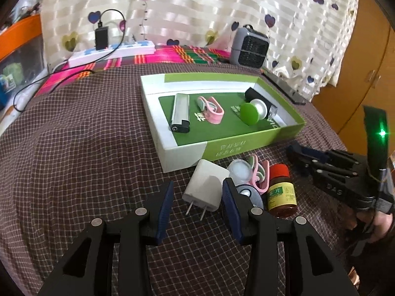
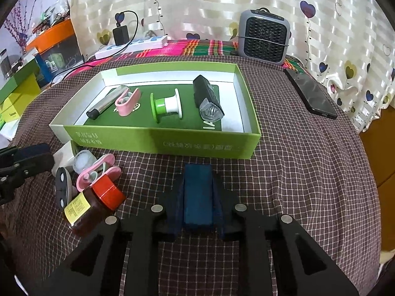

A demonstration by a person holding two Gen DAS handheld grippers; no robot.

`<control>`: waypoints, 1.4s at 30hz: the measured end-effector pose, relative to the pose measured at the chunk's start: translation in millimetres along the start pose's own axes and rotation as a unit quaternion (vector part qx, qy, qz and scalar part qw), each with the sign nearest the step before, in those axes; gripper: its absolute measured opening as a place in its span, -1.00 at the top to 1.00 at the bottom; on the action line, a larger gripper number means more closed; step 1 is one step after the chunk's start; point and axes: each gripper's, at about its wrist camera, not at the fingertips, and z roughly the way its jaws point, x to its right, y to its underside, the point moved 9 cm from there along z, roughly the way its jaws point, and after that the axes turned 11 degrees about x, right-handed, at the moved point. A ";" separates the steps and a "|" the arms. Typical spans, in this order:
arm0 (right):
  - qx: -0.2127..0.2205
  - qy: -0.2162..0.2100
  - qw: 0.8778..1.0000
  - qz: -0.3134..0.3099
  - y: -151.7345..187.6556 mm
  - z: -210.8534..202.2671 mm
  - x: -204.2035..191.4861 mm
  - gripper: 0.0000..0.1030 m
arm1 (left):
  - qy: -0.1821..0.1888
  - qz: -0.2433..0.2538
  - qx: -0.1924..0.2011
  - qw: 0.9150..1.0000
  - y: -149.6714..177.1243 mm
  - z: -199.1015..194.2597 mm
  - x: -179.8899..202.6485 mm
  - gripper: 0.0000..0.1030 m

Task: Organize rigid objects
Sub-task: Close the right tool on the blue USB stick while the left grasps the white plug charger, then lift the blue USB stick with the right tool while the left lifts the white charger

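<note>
A cream curtain (image 2: 209, 5) printed with purple hearts hangs behind a bench covered in brown checked cloth (image 1: 74, 160), with a white power strip (image 1: 111, 53) and a grey fan heater (image 2: 264, 37) along its far edge.

Ahead of the left hand-held gripper (image 1: 195, 198), whose blue pads stand released and apart, a white charger plug (image 1: 206, 188) lies flat between the fingertips, touching neither; its two prongs point back toward the hand-held gripper and its long axis runs away from it. Just right of the plug sit a small clear jar (image 1: 238, 170), a pink clip (image 1: 259, 175), a round grey disc (image 1: 249, 194) and an amber bottle with a red cap (image 1: 281, 192), all close together. The bottle lies tipped, cap toward the box; its yellow label carries characters too small to read.

Further ahead is the green and white box (image 1: 222, 148), its long side across the view, with pale printed characters on its near wall that I cannot read. Inside, left to right: a silver bar (image 1: 180, 113) lengthwise front to back, a second pink clip (image 1: 212, 108), a green-capped spool (image 2: 165, 107) on its side, and a black bike light (image 2: 207, 98) with its lens toward the near wall.

The right hand-held gripper (image 2: 197, 197) is clenched on nothing, just short of the box. A black phone (image 2: 311, 93) lies far right.
</note>
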 end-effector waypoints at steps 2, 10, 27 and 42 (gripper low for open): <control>0.000 -0.004 1.000 0.002 1.0 -1.7 0.8 0.56 | -0.003 0.004 -0.006 1.000 1.2 3.6 1.8 0.22; 0.000 -0.009 1.000 0.014 5.1 -7.1 10.0 0.56 | -0.011 0.028 -0.025 0.999 4.0 18.9 10.8 0.21; 0.005 -0.016 1.000 0.020 7.2 -9.0 16.2 0.56 | -0.047 0.034 -0.021 0.998 3.1 21.3 2.4 0.22; 0.006 -0.017 1.000 0.021 7.3 -8.8 16.3 0.56 | -0.061 0.034 -0.011 0.998 4.1 18.6 -0.2 0.38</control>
